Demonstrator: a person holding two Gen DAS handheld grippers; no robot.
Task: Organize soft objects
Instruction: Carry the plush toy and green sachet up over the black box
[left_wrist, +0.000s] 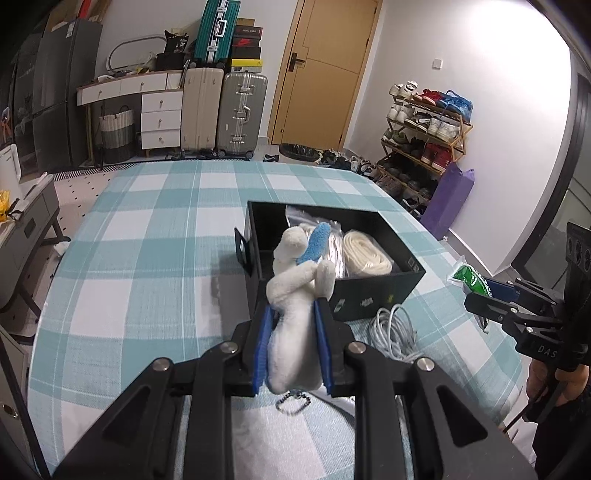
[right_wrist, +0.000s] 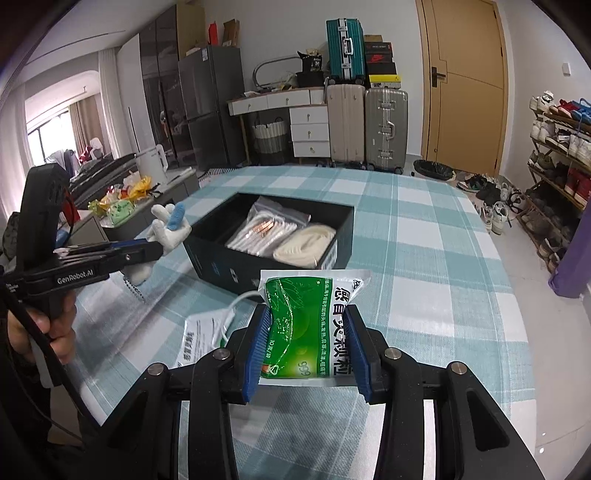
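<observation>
blue pads of the left claw (left_wrist: 293, 343) are closed on a white plush toy (left_wrist: 295, 295) in the lower middle of the left wrist frame; the toy has a blue ear and a small bead chain (left_wrist: 293, 400) hanging below it. just beyond the toy is an open black box (left_wrist: 369, 291), which holds a coil of cream rope (left_wrist: 365, 254) and a clear zip bag (right_wrist: 264, 230). a grey cable (left_wrist: 393, 332) lies beside the box on the checked surface (left_wrist: 147, 258). the right claw (right_wrist: 308, 350) grips a green and white packet (right_wrist: 310, 325) in the lower middle of the right wrist frame, near the box front. a white leaflet (right_wrist: 203, 332) lies at lower left.
</observation>
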